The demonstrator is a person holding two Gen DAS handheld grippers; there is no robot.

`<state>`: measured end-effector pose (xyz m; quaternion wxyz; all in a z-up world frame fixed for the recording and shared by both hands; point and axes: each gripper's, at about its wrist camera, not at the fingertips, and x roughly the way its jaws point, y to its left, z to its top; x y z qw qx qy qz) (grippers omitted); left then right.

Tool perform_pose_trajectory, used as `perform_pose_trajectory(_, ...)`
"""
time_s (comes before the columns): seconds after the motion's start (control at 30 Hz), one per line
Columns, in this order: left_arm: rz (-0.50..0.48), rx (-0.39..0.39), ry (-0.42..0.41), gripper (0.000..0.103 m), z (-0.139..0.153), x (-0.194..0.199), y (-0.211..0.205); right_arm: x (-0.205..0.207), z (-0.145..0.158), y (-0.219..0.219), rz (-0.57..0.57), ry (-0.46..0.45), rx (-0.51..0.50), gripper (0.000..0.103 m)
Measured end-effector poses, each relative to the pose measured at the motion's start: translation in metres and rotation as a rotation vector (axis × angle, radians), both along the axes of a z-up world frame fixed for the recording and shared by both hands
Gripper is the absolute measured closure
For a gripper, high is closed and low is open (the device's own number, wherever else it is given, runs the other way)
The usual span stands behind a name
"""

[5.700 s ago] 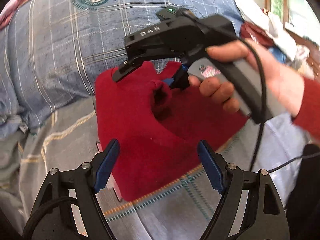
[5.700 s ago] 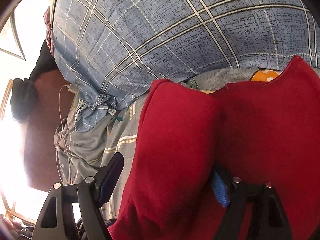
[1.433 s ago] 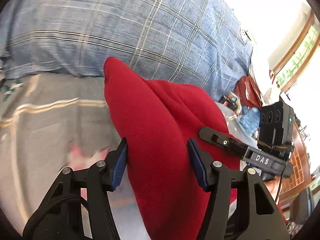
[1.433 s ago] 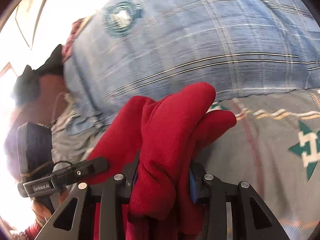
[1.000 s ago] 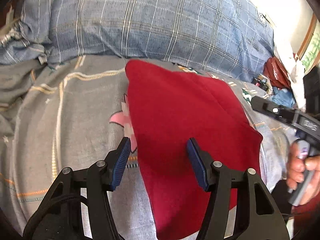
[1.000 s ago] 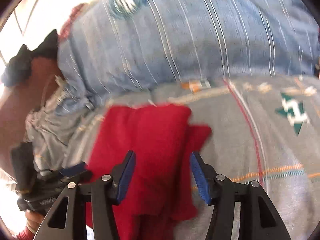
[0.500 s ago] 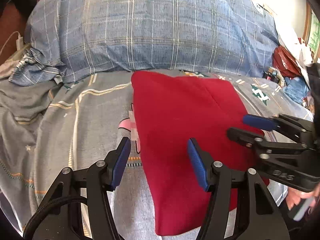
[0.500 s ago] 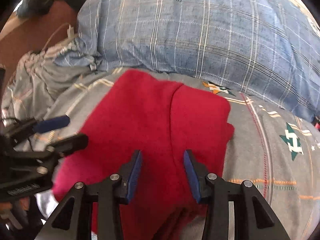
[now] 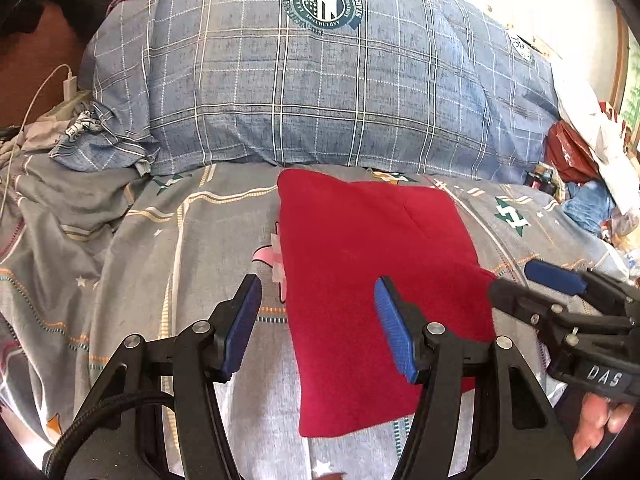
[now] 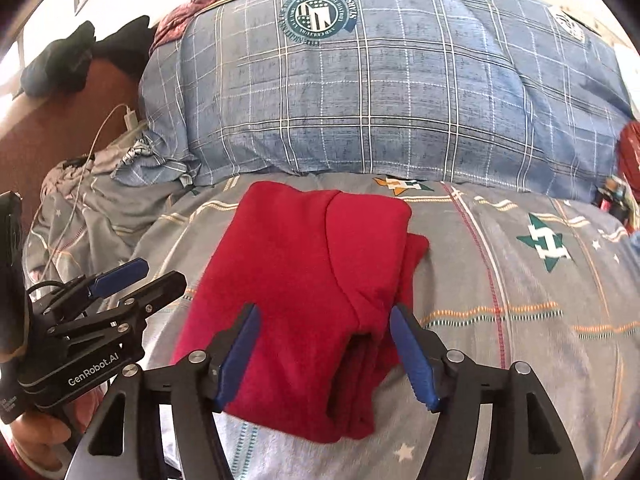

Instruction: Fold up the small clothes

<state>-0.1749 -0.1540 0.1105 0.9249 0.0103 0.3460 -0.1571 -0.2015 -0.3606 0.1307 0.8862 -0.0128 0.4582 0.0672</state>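
On the bedsheet [image 10: 520, 264], folded red garment [image 10: 316, 264]

I can read "DAS" in white letters on the right tool [image 9: 560, 292] body, and "GenRobot.AI" on the left tool [image 10: 132, 280] body. The pillow [image 9: 320, 92] carries a round green crest with ring lettering too small for me to make out.

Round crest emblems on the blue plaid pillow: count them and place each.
2. One dark-green round crest emblem sits top centre of the blue plaid pillow; another, partly cut off, is near its upper right. Others may be hidden.
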Motion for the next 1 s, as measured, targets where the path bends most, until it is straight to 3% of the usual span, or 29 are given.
perform_pose_trajectory(1.0,0.033,0.027,-0.038,0.044,0.007,-0.019,0.002,-0.013,-0.001,0.009,-0.009,-0.003,-0.006,0.028)
